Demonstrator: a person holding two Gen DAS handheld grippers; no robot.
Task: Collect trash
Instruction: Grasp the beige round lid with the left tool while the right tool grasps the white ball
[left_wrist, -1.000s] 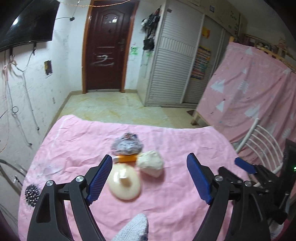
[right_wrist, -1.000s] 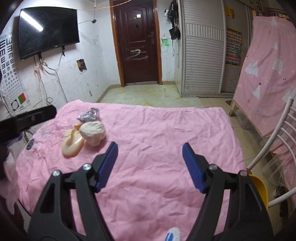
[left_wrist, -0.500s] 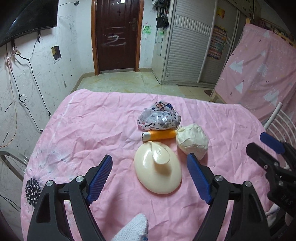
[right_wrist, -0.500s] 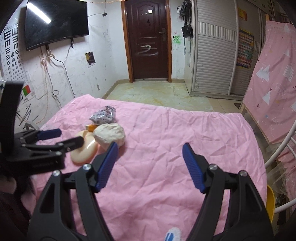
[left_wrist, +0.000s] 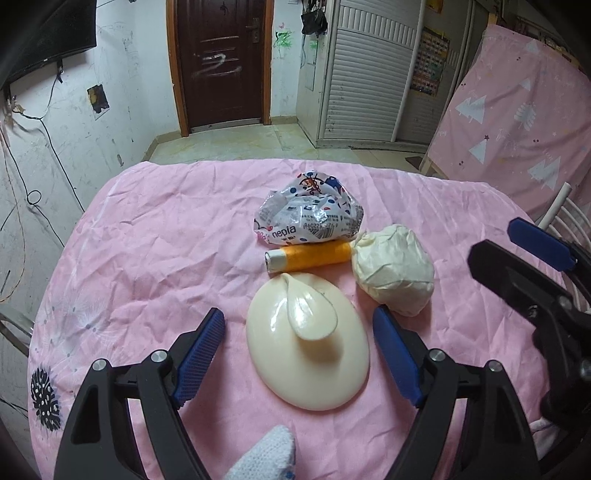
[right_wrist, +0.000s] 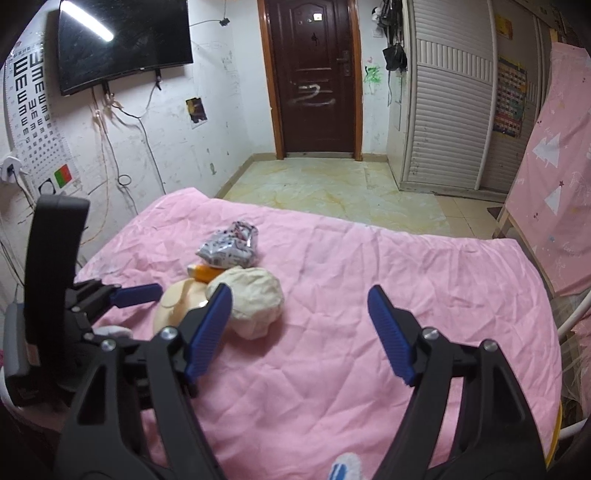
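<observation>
Trash lies together on the pink cloth (left_wrist: 147, 258): a cream oval lid (left_wrist: 306, 347), an orange tube (left_wrist: 308, 256), a crumpled printed wrapper (left_wrist: 308, 218) and a crumpled cream paper ball (left_wrist: 393, 269). My left gripper (left_wrist: 299, 354) is open, its blue pads on either side of the cream lid, just above it. My right gripper (right_wrist: 299, 332) is open and empty over the cloth, right of the paper ball (right_wrist: 255, 299); the wrapper (right_wrist: 231, 249) and lid (right_wrist: 173, 306) lie beyond. The left gripper also shows in the right wrist view (right_wrist: 136, 293).
The pink cloth covers a table (right_wrist: 406, 295). A white chair frame (left_wrist: 557, 210) stands at the right edge. A pink curtain (left_wrist: 517, 129) hangs at right. Tiled floor and a dark door (right_wrist: 314, 81) lie beyond the far edge.
My left gripper has moved forward and down toward the trash, so the cream lid now sits between its pads. My right gripper has shifted left, closer to the paper ball.
</observation>
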